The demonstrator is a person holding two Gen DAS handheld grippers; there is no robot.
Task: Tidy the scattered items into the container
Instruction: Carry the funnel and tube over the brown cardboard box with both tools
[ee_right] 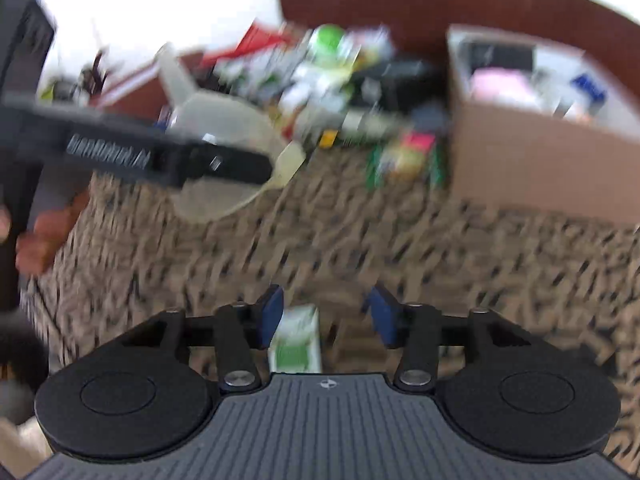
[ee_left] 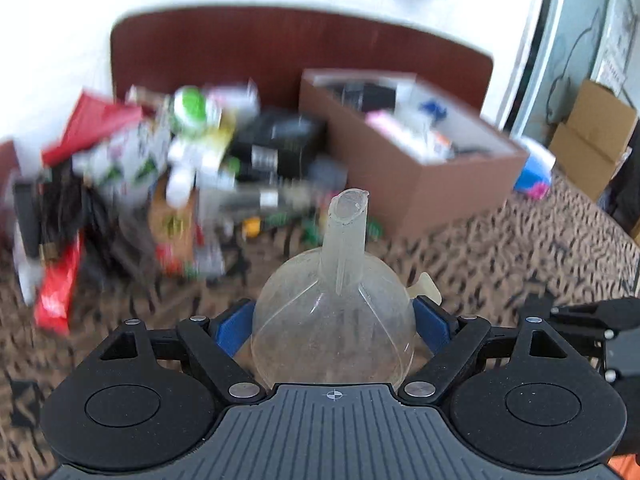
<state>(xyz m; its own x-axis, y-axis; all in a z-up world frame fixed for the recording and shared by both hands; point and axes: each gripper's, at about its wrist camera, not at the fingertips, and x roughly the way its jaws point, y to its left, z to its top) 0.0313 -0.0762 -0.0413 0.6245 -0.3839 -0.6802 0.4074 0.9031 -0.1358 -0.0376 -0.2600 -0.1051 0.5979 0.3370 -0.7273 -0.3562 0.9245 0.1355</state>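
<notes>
My left gripper (ee_left: pixel 334 320) is shut on a clear plastic funnel (ee_left: pixel 334 320), spout pointing forward toward the brown cardboard box (ee_left: pixel 420 184). The funnel held by the left gripper also shows in the right wrist view (ee_right: pixel 224 136) at the left. My right gripper (ee_right: pixel 326 316) is open above the patterned cloth; a small green and white carton (ee_right: pixel 297 340) lies below, between its blue pads (ee_right: pixel 272 316), untouched. A blurred pile of scattered items (ee_left: pixel 180 168) lies left of the box. The box (ee_right: pixel 532 160) holds several items.
A dark red headboard (ee_left: pixel 280 48) stands behind the pile and box. A blue and pink ball (ee_left: pixel 534 174) lies right of the box. Cardboard boxes (ee_left: pixel 592 136) stand at the far right. The patterned cloth (ee_left: pixel 500 264) covers the surface.
</notes>
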